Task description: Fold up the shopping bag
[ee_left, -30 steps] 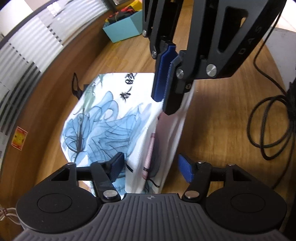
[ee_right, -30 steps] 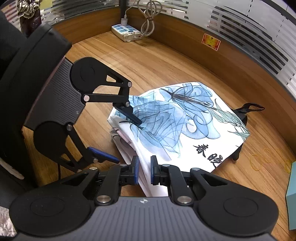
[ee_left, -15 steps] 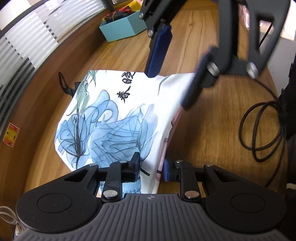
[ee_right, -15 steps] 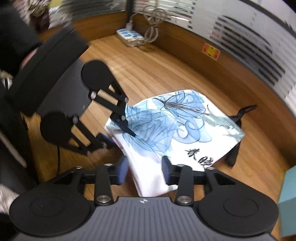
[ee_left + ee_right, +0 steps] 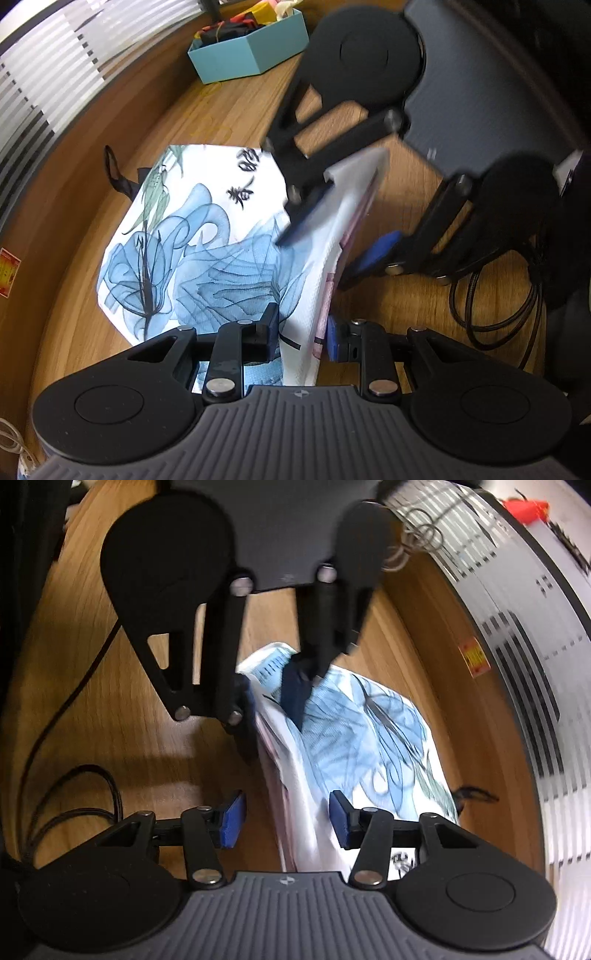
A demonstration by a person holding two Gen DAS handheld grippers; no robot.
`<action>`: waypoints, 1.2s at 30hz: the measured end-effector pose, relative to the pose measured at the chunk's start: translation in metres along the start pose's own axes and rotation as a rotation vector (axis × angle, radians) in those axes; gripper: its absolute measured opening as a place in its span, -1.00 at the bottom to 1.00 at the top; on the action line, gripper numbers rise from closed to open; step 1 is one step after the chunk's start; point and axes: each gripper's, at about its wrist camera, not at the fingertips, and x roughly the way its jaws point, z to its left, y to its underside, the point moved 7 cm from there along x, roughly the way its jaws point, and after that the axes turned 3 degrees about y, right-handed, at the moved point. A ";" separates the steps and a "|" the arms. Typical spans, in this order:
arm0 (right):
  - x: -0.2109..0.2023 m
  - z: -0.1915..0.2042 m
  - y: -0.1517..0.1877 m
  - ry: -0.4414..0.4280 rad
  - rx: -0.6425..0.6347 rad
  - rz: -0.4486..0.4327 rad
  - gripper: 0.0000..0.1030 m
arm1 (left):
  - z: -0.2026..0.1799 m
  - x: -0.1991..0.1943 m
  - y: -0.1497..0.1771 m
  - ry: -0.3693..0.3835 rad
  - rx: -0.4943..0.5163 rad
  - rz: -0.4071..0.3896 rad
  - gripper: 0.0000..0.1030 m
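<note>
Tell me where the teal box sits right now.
In the left wrist view, the teal box sits at the top on the wooden table, beyond the shopping bag.

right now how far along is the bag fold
Partly done. The shopping bag lies on the wooden table, its edge doubled into layers. In hand: the left gripper pinches that edge, while the right gripper, jaws just closing, straddles it without pressing. Left: folding it smaller; its black handles poke out.
</note>
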 end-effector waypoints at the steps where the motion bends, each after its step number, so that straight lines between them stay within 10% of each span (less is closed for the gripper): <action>1: 0.003 0.001 0.000 0.008 -0.004 0.007 -0.62 | 0.001 0.000 0.001 -0.007 0.002 -0.004 -0.39; 11: 0.009 -0.019 0.004 -0.090 0.169 -0.005 -0.66 | -0.018 -0.003 0.030 -0.083 0.226 0.026 -0.08; 19: 0.024 -0.037 0.008 -0.238 0.362 0.008 -0.66 | -0.012 -0.005 0.048 -0.027 0.229 0.013 -0.41; 36: 0.051 -0.064 0.039 -0.532 0.791 0.064 -0.62 | 0.065 0.016 0.064 0.429 -0.691 0.030 -0.32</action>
